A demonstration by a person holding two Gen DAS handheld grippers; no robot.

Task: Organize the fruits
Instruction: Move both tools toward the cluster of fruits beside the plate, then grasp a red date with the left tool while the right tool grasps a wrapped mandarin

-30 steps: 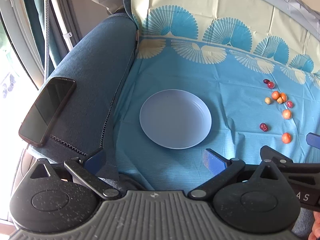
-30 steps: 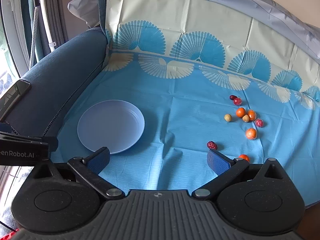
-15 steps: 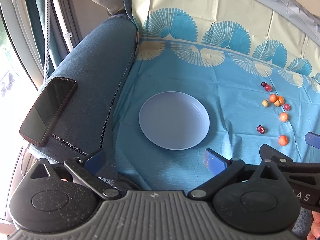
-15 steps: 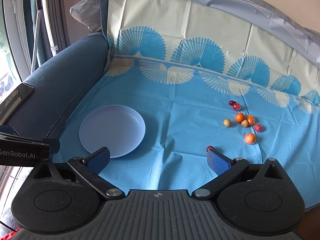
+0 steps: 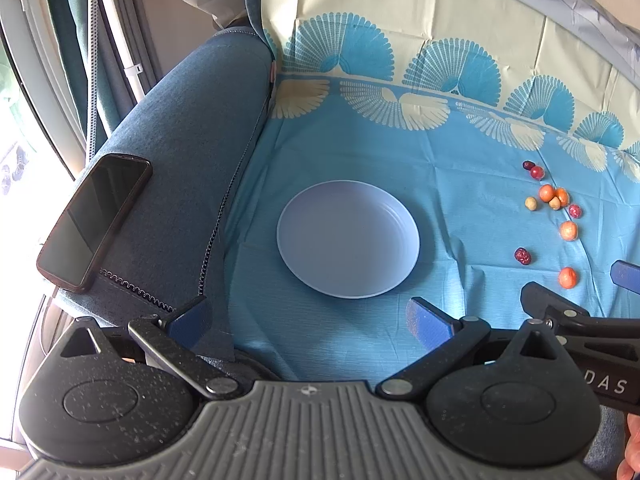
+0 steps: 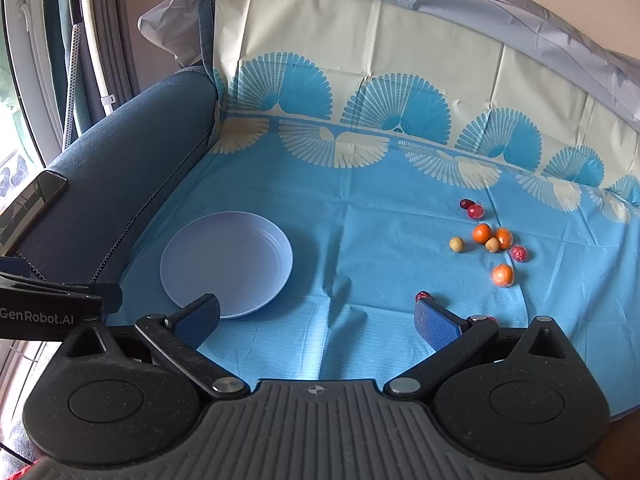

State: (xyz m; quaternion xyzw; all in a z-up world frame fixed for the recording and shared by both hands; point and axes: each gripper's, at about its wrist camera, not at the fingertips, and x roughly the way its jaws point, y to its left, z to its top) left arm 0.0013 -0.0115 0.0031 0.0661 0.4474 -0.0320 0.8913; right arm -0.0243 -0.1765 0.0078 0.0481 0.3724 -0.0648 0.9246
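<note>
Blue sofa upholstery is filling the left wrist view, with a fan-patterned blue cloth (image 5: 400,160) lying over the seat and running up the backrest. A black smartphone (image 5: 94,222) is resting face up on the sofa armrest (image 5: 180,152). A pale lavender plate (image 5: 348,239) is sitting on the cloth near the middle, holding nothing. The left gripper (image 5: 306,318) is hovering low in front of the plate with its blue-padded fingers spread wide, gripping and touching nothing. To the right, well apart from the plate, small fruits are lying loose on the cloth: a dark red date (image 5: 522,256), an orange fruit (image 5: 567,278) nearest the camera, another orange fruit (image 5: 568,231) behind it, and a farther cluster of orange, tan and red pieces (image 5: 550,196). Part of the right gripper (image 5: 580,316) is showing at the right edge; its state cannot be read from this view.

Moving to the right wrist view, the same cloth (image 6: 360,220) is covering the seat. The plate (image 6: 226,264) is lying left of centre, its near rim just behind the left finger pad. The right gripper (image 6: 318,322) is also spread wide and is holding nothing. The red date (image 6: 422,296) is lying just beyond the tip of the right finger (image 6: 436,326), partly hidden by it; contact cannot be determined. The cluster (image 6: 488,238) and a single orange fruit (image 6: 502,275) are lying farther off, to the right.
</note>
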